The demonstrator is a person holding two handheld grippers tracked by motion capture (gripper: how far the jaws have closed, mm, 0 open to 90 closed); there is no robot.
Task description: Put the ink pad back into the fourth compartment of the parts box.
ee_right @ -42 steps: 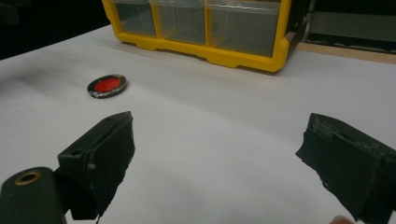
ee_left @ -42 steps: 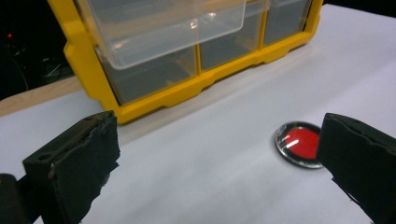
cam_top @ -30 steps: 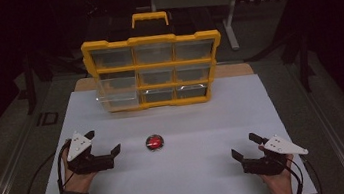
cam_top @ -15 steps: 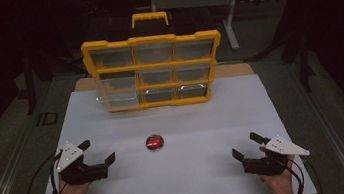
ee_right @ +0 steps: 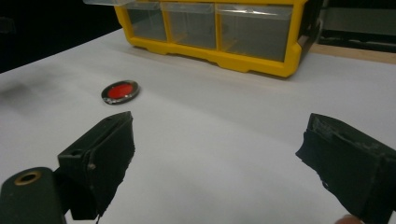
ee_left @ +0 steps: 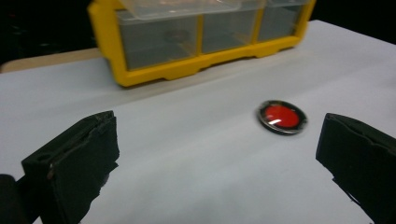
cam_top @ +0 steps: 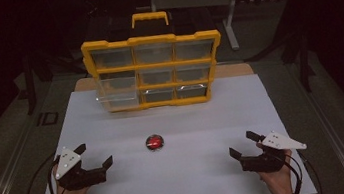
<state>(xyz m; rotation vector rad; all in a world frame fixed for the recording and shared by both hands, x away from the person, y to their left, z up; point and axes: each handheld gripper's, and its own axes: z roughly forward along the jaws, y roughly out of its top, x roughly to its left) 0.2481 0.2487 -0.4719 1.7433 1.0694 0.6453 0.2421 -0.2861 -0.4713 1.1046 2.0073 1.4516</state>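
Observation:
A small round red disc with a dark metal rim (cam_top: 155,142) lies flat on the white sheet, midway between the two hands. Behind it stands a yellow organiser (cam_top: 154,71) with clear drawers; its lower-left drawer (cam_top: 117,97) is pulled out a little. My left gripper (cam_top: 94,155) rests open at the front left, well left of the disc (ee_left: 281,116). At the front right my right gripper (cam_top: 243,143) is open too, the disc (ee_right: 121,91) lying far off to its left. Nothing sits between either pair of jaws.
The white sheet (cam_top: 272,109) covers a wooden table top and ends just behind the organiser. Dark metal rails run along both sides. A grey stand (cam_top: 232,33) rises behind the table at the right. Cables trail from both grippers.
My left gripper has pulled back toward the front left, away from the disc. The right gripper has barely shifted. The disc has stayed put.

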